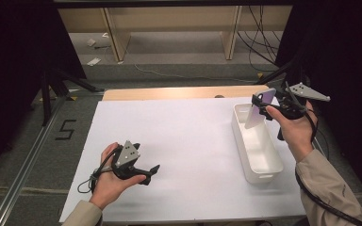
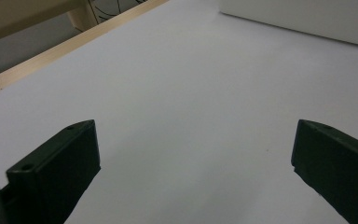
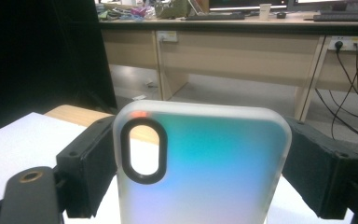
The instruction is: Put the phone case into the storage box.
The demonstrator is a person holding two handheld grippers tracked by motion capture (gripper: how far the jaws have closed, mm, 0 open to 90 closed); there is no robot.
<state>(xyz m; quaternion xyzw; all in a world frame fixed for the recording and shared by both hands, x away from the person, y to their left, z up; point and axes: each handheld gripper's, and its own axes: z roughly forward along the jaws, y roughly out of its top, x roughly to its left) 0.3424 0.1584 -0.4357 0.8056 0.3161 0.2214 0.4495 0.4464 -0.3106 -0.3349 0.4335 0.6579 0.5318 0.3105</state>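
High view: the right hand-held gripper (image 1: 262, 104), at the right of the frame, is raised above the far end of a long, white, rectangular plastic bin (image 1: 268, 175). Its two black jaws are clamped on the long edges of a translucent, frosted phone case with an iridescent teal-to-lilac back (image 1: 259, 109). The case hangs over the bin's far end, clear of the white worktop (image 1: 188, 141), and tilts with its lower end inside the bin's outline as seen from above; whether that end touches the bin cannot be told.

Right gripper view: the phone case (image 3: 205, 168) occupies the lower centre of the frame, its black-rimmed oval camera opening at left of centre, with one jaw pressed against each side edge. Wooden desks and trailing cables lie behind, in the upper half of the frame.

High view, lower left: the left hand-held gripper (image 1: 153, 170) rests low over the worktop in the person's left hand (image 1: 111, 176), well apart from the bin.

Left gripper view: the left hand-held gripper (image 2: 196, 158) shows its jaws set wide apart with bare worktop between them; the bin's white wall (image 2: 307, 18) crosses the upper right corner.
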